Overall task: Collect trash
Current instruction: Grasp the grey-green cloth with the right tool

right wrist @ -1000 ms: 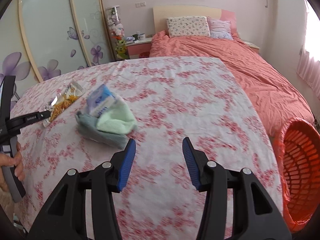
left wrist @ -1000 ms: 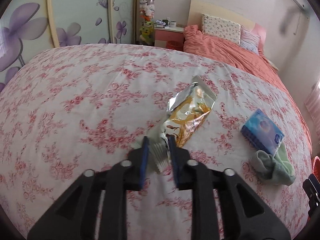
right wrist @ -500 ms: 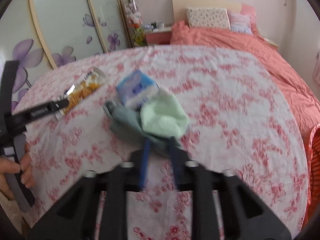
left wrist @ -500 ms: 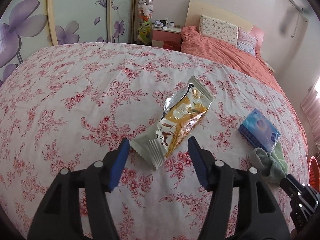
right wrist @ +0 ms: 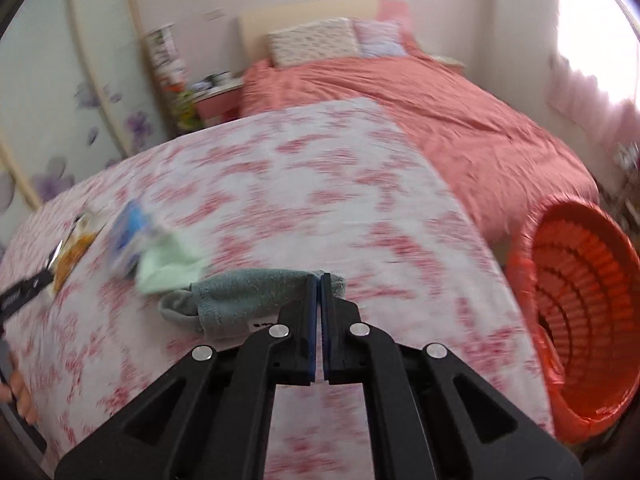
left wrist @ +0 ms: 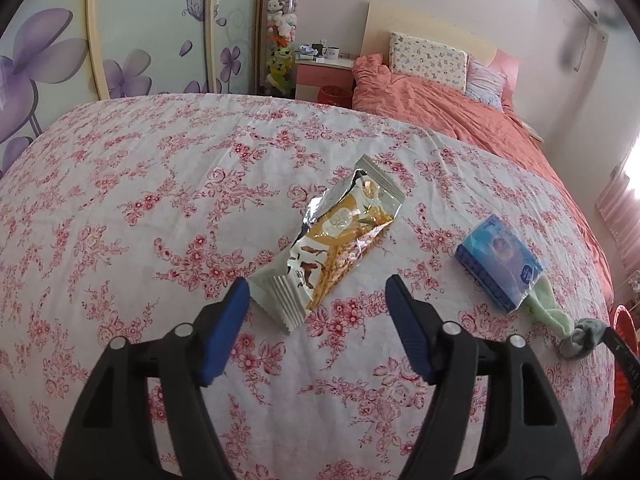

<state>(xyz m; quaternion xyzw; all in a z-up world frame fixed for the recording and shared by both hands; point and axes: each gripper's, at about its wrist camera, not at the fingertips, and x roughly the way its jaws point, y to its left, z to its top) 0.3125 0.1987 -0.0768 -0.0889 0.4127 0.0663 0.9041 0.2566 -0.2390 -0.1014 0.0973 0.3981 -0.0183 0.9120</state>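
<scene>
A silver and orange snack wrapper (left wrist: 336, 240) lies on the floral bedspread (left wrist: 140, 200). My left gripper (left wrist: 318, 294) is open just short of the wrapper's near end, not touching it. My right gripper (right wrist: 319, 280) is shut on a grey-blue sock (right wrist: 248, 296) and holds it just above the bed; the sock also shows in the left wrist view (left wrist: 582, 334). A light green sock (right wrist: 168, 260) lies beside it, against a blue tissue pack (left wrist: 498, 262). The right wrist view is blurred by motion.
An orange mesh basket (right wrist: 584, 320) stands off the bed's right edge. A salmon duvet (left wrist: 440, 112) and pillows (left wrist: 428, 58) lie at the head of the bed. A pink nightstand (left wrist: 324, 76) and a flowered wardrobe (left wrist: 120, 40) stand behind.
My left gripper let go of the wrapper, opened and drew back. My right gripper moved to the socks, shut on the grey-blue one and swings it right toward the basket.
</scene>
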